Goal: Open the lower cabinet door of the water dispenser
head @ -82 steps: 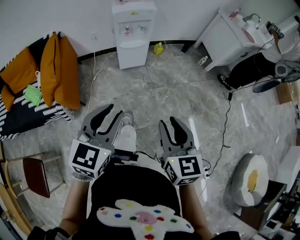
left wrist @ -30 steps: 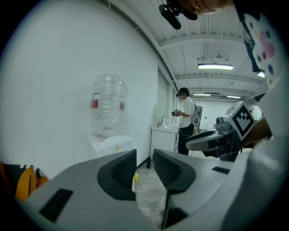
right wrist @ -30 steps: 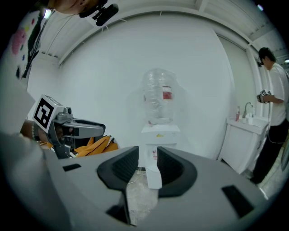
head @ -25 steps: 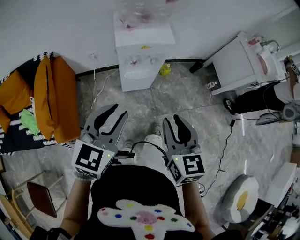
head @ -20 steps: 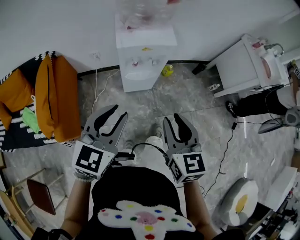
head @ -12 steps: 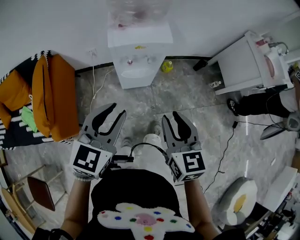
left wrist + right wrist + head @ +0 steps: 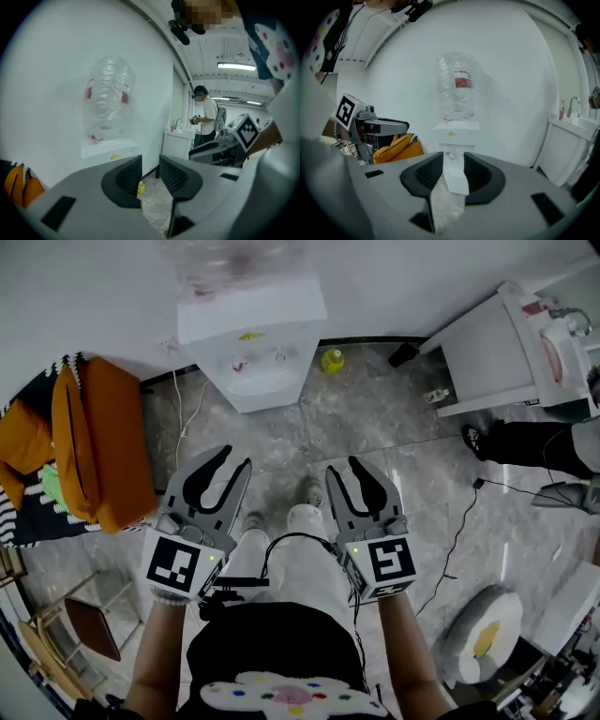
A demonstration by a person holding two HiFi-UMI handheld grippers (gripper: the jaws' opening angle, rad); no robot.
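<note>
Both tools are held out level in front of the person, side by side. The left hand-held gripper (image 7: 234,457) has its jaws a little apart with only air and floor between them. The right hand-held gripper (image 7: 344,467) is likewise part open and grips nothing. That suits an approach: neither has anything to grasp until it reaches the door.

Through the right hand-held gripper's own view, the water dispenser (image 7: 455,136) sits framed in the gap between its jaws. This suggests the right one is being lined up to take the door. The left one looks past the dispenser's right side, toward a small yellow bottle (image 7: 140,188) on the floor.

The dispenser (image 7: 251,338) stands far ahead against the white wall, well apart from both tools, with a clear bottle on top. Its lower cabinet door (image 7: 458,180) looks shut and untouched, though no handle can be made out. Bare marble floor (image 7: 375,418) lies between, so the task has not begun in earnest. An orange cushion (image 7: 98,442) lies to the left.
</note>
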